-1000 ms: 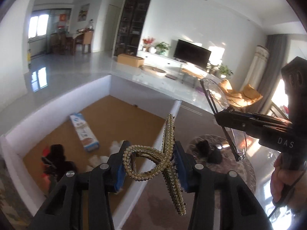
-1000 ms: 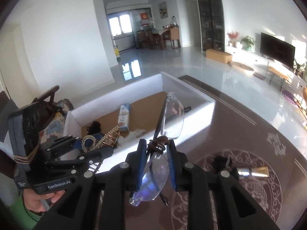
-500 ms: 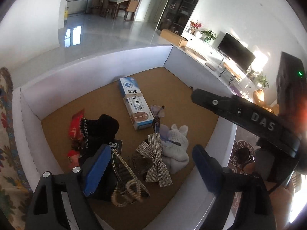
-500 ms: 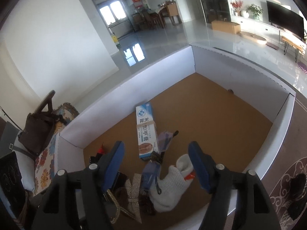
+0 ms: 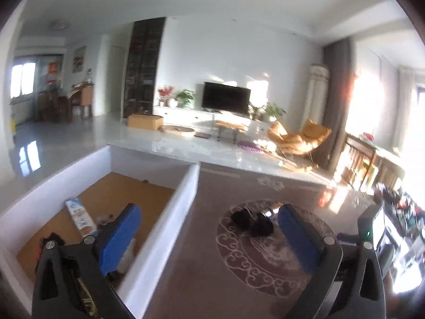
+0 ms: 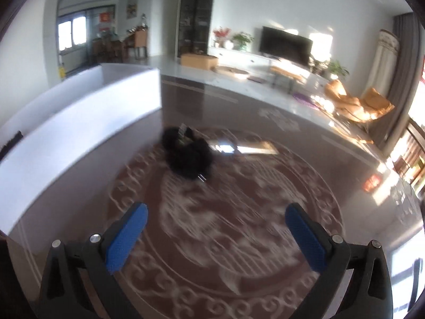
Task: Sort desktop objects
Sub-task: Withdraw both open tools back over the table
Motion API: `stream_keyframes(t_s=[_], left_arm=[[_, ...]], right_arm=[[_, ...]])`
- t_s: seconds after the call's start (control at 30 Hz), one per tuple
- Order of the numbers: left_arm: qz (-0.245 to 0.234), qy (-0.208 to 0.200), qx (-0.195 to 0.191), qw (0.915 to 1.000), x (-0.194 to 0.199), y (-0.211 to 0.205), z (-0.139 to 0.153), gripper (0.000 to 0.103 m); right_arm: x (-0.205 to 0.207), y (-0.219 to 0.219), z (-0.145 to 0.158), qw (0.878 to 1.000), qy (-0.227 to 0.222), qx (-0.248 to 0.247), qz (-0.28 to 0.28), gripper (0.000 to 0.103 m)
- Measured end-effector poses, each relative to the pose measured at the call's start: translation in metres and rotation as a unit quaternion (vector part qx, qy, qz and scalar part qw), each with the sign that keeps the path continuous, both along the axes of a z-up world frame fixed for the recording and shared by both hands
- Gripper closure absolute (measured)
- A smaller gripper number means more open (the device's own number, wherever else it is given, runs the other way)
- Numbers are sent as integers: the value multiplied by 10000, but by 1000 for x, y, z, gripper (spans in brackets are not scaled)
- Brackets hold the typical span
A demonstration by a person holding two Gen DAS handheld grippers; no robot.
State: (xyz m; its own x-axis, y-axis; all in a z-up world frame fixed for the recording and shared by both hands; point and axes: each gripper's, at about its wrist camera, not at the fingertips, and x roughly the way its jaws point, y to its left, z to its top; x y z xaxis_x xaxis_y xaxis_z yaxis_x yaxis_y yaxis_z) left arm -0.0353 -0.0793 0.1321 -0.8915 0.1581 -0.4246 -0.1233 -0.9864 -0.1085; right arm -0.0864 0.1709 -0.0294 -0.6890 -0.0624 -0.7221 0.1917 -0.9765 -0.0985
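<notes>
Both jaws opening, nothing between them. Right gripper (image 6: 216, 235) faces black fuzzy item (image 6: 187, 154) at frame centre on the patterned table; left gripper (image 5: 208, 235) straddles white box (image 5: 170, 228) wall. Approach low, centre pads on it before closing

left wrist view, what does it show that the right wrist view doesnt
Only the left wrist view looks into the white box, showing its brown floor and the toothpaste carton. Only the right wrist view shows the box's outer wall, nothing inside, and a shiny flat thing beside the black bundle. Both show the black bundle on the patterned table and an empty claw, opening.
</notes>
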Motion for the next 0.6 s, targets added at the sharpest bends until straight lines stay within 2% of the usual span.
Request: stream_keyframes(t_s=[0.07, 0.17, 0.27, 0.33, 0.4, 0.5, 0.6], left_arm=[[-410, -331, -226, 9984, -8, 40, -18, 0], [-840, -974, -527, 9903, -22, 87, -59, 0], [-882, -1531, -1002, 9791, -28, 121, -103, 0], [-852, -1827, -1214, 9719, -32, 130, -130, 0], [-873, -1949, -1219, 9693, -32, 130, -147, 0], [-844, -2080, -1160, 9676, -31, 129, -156, 0], [-782, -2017, -975, 9714, -29, 122, -154, 0]], right_arm=[[13, 38, -16, 9990, -264, -90, -360, 0], [28, 80, -34, 9953, -556, -283, -741, 0], [49, 100, -43, 9911, -649, -541, -1032, 0], [54, 107, -35, 9900, -464, -627, -1172, 0], [53, 106, -36, 9895, -530, -560, -1225, 0], [49, 99, -41, 9898, -715, -405, -1163, 0], [51, 98, -41, 9904, -717, -383, -1119, 0]])
